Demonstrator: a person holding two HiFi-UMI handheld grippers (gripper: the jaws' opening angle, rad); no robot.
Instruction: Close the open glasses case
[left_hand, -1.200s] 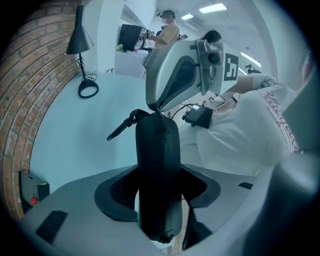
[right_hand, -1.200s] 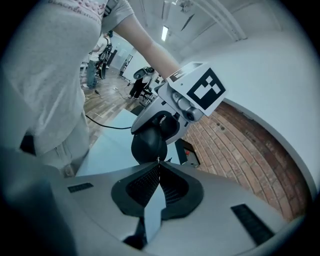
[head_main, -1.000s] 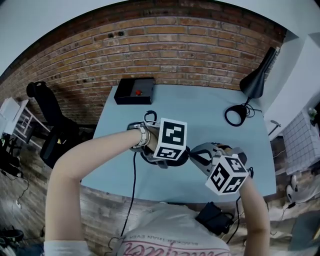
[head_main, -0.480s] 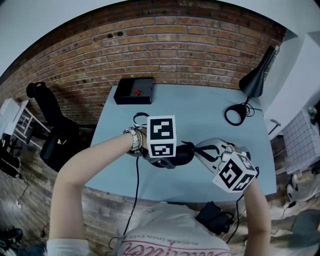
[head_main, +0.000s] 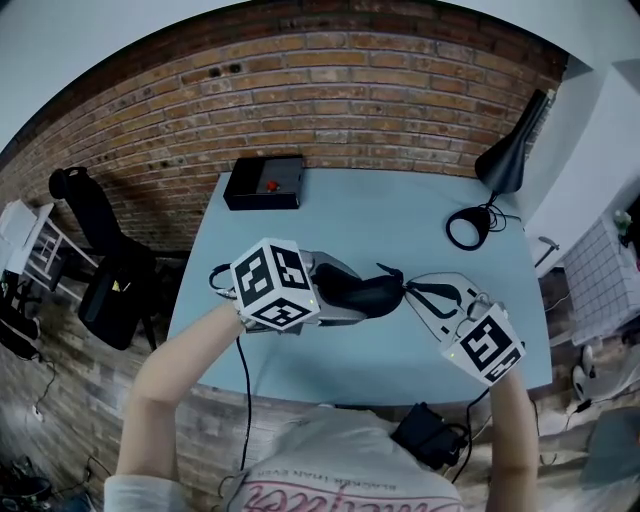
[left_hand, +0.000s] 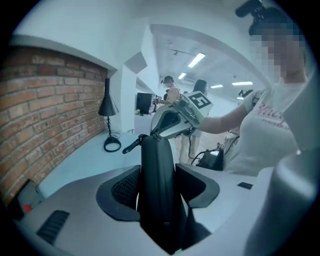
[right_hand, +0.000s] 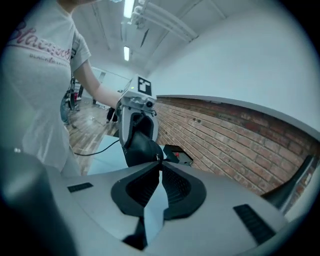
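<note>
The black glasses case (head_main: 372, 295) hangs in the air above the light blue table (head_main: 400, 215), stretched between my two grippers. My left gripper (head_main: 345, 293) is shut on the case's left end; in the left gripper view the case (left_hand: 157, 165) fills the gap between the pads, edge up. My right gripper (head_main: 408, 290) comes in from the right with its tips shut on the small zipper pull (right_hand: 158, 158) at the case's other end. In the right gripper view the case (right_hand: 140, 147) sits just beyond my closed tips (right_hand: 159, 167). I cannot tell whether the case's seam is closed.
A black box with a red button (head_main: 265, 183) stands at the table's far left edge. A black desk lamp (head_main: 505, 160) with a round base (head_main: 468, 232) is at the far right. A cable (head_main: 243, 380) hangs off the near edge. A brick wall runs behind.
Both grippers have lifted the case off the table. The left gripper swung left and tilted up, and the right one drew back to the right, so the case now spans between them.
</note>
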